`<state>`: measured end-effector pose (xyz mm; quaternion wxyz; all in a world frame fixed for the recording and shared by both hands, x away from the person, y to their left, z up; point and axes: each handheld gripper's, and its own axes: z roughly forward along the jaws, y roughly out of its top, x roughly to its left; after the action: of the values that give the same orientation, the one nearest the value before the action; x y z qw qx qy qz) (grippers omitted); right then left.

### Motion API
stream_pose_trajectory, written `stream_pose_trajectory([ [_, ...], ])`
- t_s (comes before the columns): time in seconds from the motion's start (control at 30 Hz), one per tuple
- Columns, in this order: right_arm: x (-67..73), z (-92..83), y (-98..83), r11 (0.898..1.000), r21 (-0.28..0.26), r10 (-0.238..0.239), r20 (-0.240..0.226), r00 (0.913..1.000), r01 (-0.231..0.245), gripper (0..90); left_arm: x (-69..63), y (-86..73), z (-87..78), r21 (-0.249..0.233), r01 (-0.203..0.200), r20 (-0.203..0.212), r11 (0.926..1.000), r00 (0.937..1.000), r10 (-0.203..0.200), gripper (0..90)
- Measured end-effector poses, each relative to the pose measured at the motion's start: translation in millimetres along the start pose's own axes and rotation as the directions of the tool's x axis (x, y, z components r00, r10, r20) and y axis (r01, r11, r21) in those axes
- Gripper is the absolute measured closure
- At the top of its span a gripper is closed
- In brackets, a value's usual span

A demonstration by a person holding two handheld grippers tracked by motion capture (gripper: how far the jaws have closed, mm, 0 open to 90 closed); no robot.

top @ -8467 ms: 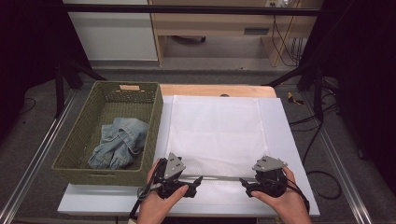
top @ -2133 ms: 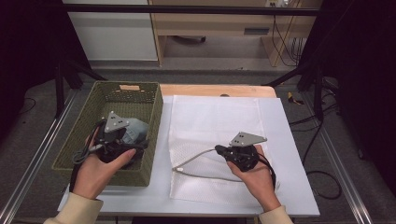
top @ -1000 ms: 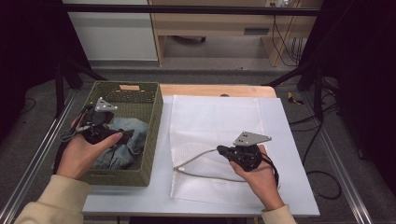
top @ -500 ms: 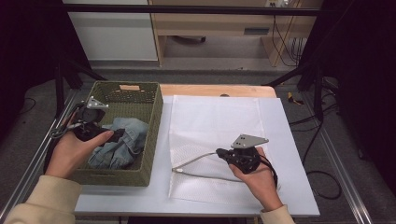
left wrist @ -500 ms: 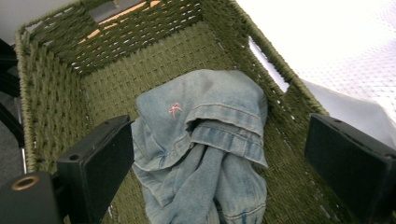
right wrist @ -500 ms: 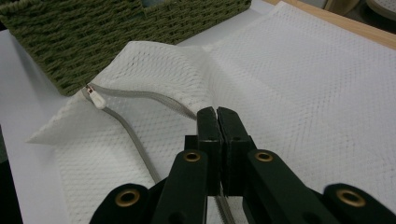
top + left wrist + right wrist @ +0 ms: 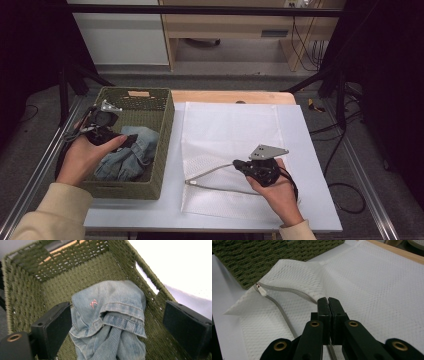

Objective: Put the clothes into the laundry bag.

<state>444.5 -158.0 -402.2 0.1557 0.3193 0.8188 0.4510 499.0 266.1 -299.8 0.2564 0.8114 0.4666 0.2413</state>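
A person is working at a white surface [image 7: 310, 200], holding a gripper in each hand. The landmark is a green woven basket [image 7: 165, 130] standing at the left of the surface. The left gripper [image 7: 131, 142] is hovering inside the basket with its fingers [image 7: 52, 327] spread wide and gripping nothing. A crumpled pair of blue jeans [image 7: 110, 320] is lying on the basket floor directly beneath and between those fingers, its long axis running toward the basket's near wall. Just right of the basket a white mesh laundry bag [image 7: 230, 130] is lying flat. The right gripper [image 7: 238, 164] is pinching the bag's zipper edge [image 7: 287, 293] with fingers closed, holding the mouth open toward the basket. The left hand is much nearer the jeans.
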Motion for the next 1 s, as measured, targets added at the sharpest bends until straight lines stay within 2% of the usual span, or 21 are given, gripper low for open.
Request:
stream_pose_trajectory([
  [0.07,0.5,0.4,0.2,1.0,0.004,-0.004,-0.004,1.0,0.004,88.8,0.3,0.8,0.1,-0.006,0.007,-0.001,1.0,1.0,-0.007,9.8],
  [0.1,0.9,0.6,0.4,1.0,0.006,-0.003,-0.002,1.0,0.003,88.8,1.8,2.8,0.0,-0.026,0.023,-0.022,0.9994,0.9995,-0.024,10.6],
  [0.2,0.8,0.7,0.3,1.0,0.008,-0.005,-0.006,1.0,0.005,88.8,2.1,4.8,3.8,-0.029,0.035,-0.014,0.999,0.9993,-0.036,10.3],
  [0.4,0.2,3.1,-0.1,1.0,0.016,-0.006,-0.01,0.9999,0.006,88.8,0.5,5.0,22.0,0.019,0.023,0.003,0.9996,0.9997,-0.023,8.6],
  [0.57,-0.1,2.0,-0.3,1.0,0.015,-0.005,-0.016,0.9999,0.005,88.7,-0.4,-0.8,43.2,0.092,0.008,0.033,0.9957,0.9994,-0.011,7.0],
  [0.67,0.0,2.5,-0.3,1.0,0.02,-0.004,-0.019,0.9998,0.004,88.7,0.8,-4.3,46.2,0.075,0.017,0.026,0.997,0.9995,-0.019,8.1],
  [0.73,0.2,2.7,-0.1,1.0,0.02,-0.006,-0.021,0.9998,0.006,88.7,2.2,-8.2,49.8,0.076,0.025,0.05,0.9968,0.9983,-0.029,6.4],
  [0.8,0.5,2.6,0.3,1.0,0.019,-0.008,-0.022,0.9997,0.008,88.7,2.4,-10.7,52.9,0.106,0.011,0.062,0.9943,0.9979,-0.017,5.5],
  [0.83,0.5,2.4,0.7,1.0,0.018,-0.01,-0.021,0.9997,0.01,88.7,2.4,-10.7,52.9,0.106,0.011,0.062,0.9943,0.9979,-0.017,5.3],
  [0.87,0.5,2.1,0.8,1.0,0.017,-0.01,-0.021,0.9997,0.01,88.6,1.3,-12.9,56.9,0.137,-0.004,0.072,0.9906,0.9974,-0.006,5.1],
  [1.0,-0.2,1.1,0.8,1.0,0.016,-0.005,-0.022,0.9997,0.005,88.6,0.0,-14.5,61.8,0.143,-0.018,0.076,0.9895,0.997,0.007,4.7],
])
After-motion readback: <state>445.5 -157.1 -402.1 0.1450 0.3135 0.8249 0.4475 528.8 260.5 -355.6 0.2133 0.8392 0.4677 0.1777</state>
